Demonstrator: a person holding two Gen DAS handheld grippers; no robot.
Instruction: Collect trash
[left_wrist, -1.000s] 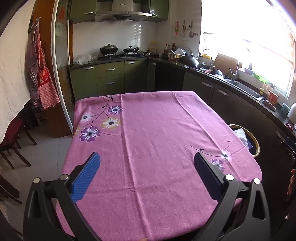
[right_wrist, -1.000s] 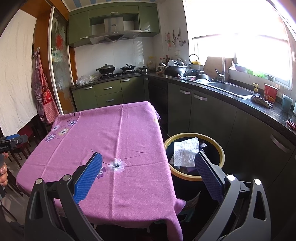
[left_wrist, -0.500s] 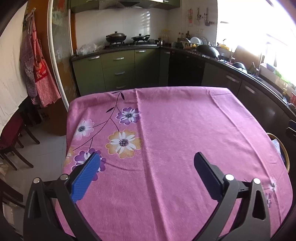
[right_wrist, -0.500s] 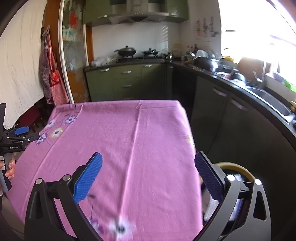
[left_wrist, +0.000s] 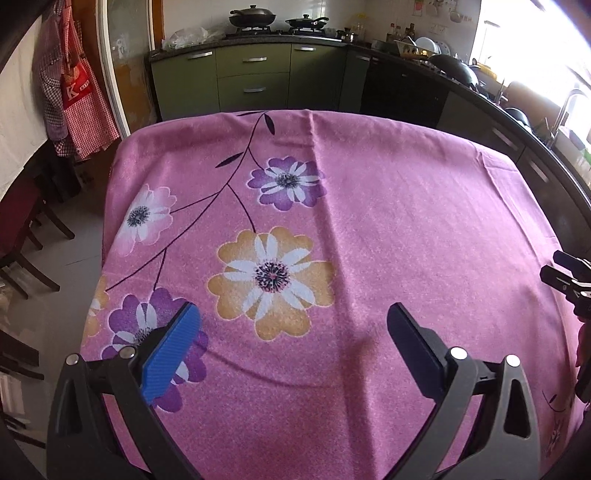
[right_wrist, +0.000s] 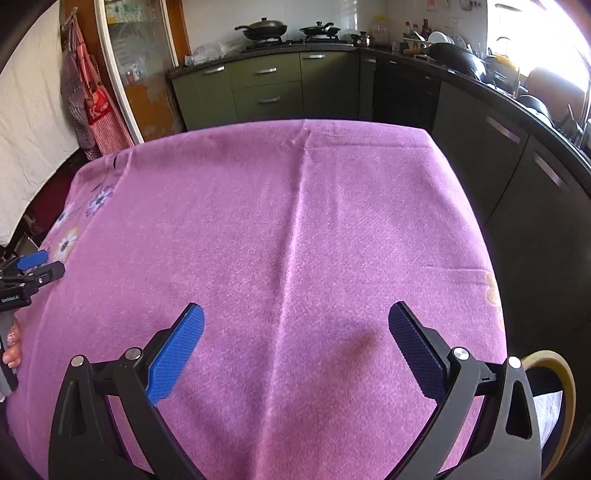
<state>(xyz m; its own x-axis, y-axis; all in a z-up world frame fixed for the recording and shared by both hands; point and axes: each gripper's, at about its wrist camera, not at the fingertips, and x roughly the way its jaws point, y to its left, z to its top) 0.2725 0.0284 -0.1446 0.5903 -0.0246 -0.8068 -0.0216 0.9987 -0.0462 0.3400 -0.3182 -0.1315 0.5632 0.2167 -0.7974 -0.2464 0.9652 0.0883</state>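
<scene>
My left gripper (left_wrist: 293, 345) is open and empty, low over the left half of a table with a pink flowered cloth (left_wrist: 406, 206). My right gripper (right_wrist: 295, 343) is open and empty over the plain right half of the same cloth (right_wrist: 295, 221). A yellow-rimmed trash bin (right_wrist: 561, 373) shows at the lower right of the right wrist view, with white paper (right_wrist: 546, 410) inside it. No loose trash shows on the cloth. Each gripper shows at the edge of the other's view: the right one (left_wrist: 569, 280), the left one (right_wrist: 29, 269).
Green kitchen cabinets (left_wrist: 255, 77) and a stove with pans (left_wrist: 255, 16) stand beyond the table. A dark counter with a sink (left_wrist: 517, 110) runs along the right. Aprons (left_wrist: 77, 99) hang at the left, with dark chairs (left_wrist: 22, 236) below them.
Both grippers have swung from the bin side toward the table and dropped lower and closer over the cloth. The bin has slid out to the right edge of the right view. Both stayed open.
</scene>
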